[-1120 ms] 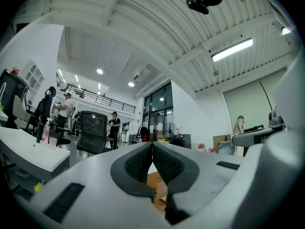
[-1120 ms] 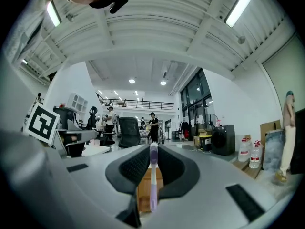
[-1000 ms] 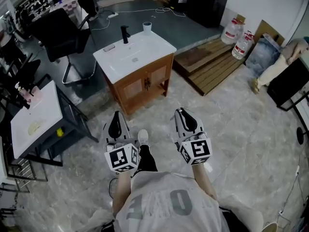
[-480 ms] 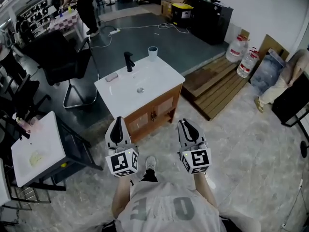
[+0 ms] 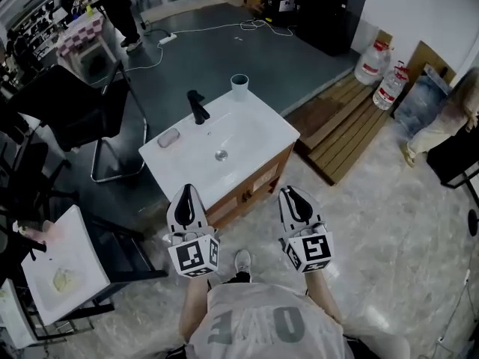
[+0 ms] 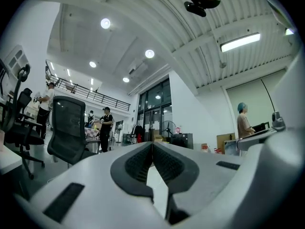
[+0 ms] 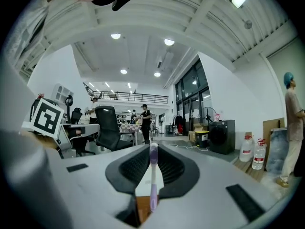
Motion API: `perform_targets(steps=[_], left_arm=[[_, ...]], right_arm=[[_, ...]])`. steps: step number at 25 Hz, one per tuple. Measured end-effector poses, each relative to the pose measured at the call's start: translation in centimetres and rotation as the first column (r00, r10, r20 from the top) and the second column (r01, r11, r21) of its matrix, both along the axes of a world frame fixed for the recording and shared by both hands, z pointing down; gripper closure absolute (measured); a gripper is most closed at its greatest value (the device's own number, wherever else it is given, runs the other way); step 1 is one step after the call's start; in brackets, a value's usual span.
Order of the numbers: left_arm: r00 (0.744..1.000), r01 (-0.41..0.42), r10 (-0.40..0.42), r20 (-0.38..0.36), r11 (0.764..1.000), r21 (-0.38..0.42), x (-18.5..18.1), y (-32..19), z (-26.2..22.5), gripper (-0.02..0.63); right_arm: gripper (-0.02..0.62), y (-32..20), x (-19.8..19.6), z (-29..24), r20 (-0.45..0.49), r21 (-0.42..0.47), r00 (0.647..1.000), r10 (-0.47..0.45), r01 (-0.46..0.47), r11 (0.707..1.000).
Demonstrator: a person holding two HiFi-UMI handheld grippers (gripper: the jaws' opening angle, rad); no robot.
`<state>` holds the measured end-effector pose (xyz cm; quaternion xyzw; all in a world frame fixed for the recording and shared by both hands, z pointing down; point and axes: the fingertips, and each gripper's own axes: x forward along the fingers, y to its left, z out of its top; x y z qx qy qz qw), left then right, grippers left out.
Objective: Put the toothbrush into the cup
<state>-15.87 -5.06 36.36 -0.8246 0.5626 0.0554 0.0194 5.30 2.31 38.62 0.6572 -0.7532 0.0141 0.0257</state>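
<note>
A pale cup point(image 5: 239, 85) stands at the far corner of a white sink vanity point(image 5: 263, 128), beside a black tap point(image 5: 197, 107). My two grippers are held side by side at the vanity's near edge, both pointing level at it. My right gripper point(image 5: 292, 194) is shut on a purple toothbrush point(image 7: 153, 175), which stands upright between its pads point(image 7: 167, 165), head up. My left gripper point(image 5: 186, 194) is shut with nothing between its pads point(image 6: 139, 161). The toothbrush does not show in the head view.
A small grey object point(image 5: 168, 137) lies on the vanity's left side. A black office chair point(image 5: 75, 111) stands to the left, a white table point(image 5: 60, 275) at the near left. A wooden pallet point(image 5: 337, 126) and water bottles point(image 5: 374, 62) lie to the right.
Both grippers have travelled forward across the floor, and the vanity with the cup now lies directly in front of them. Neither gripper's jaws have changed.
</note>
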Motion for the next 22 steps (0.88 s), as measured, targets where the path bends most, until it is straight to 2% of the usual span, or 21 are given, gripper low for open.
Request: perform_targets(steps=[3, 8, 11, 18, 22], left_arm=[[1.0, -0.017, 0.017, -0.009, 1.0, -0.006, 0.3, -2.6, 0.4, 0.58], [1.0, -0.009, 0.008, -0.02, 1.0, -0.023, 1.0, -6.1, 0.9, 0.58], [1.0, -0.011, 0.01, -0.015, 0.999, -0.034, 2.3, -6.5, 1.1, 0.58], [0.999, 0.035, -0.035, -0.026, 0.999, -0.013, 4.2, -7.3, -0.1, 0.58], [0.999, 0.047, -0.047, -0.027, 0.999, -0.001, 4.9, -7.8, -0.6, 0.58]], right_arm=[[0.529, -2.9, -0.1, 0.5, 0.025, -0.01, 1.0, 0.002, -0.002, 1.0], [0.529, -7.3, -0.3, 0.3, 0.009, 0.004, 1.0, -0.028, 0.028, 1.0], [0.529, -8.5, 0.5, -0.2, 0.026, 0.016, 0.999, -0.032, 0.032, 0.999], [0.529, -10.9, 1.3, -0.8, 0.042, 0.037, 0.994, -0.101, 0.1, 0.994], [0.529, -11.7, 1.9, -0.8, 0.057, 0.046, 0.992, -0.111, 0.108, 0.993]])
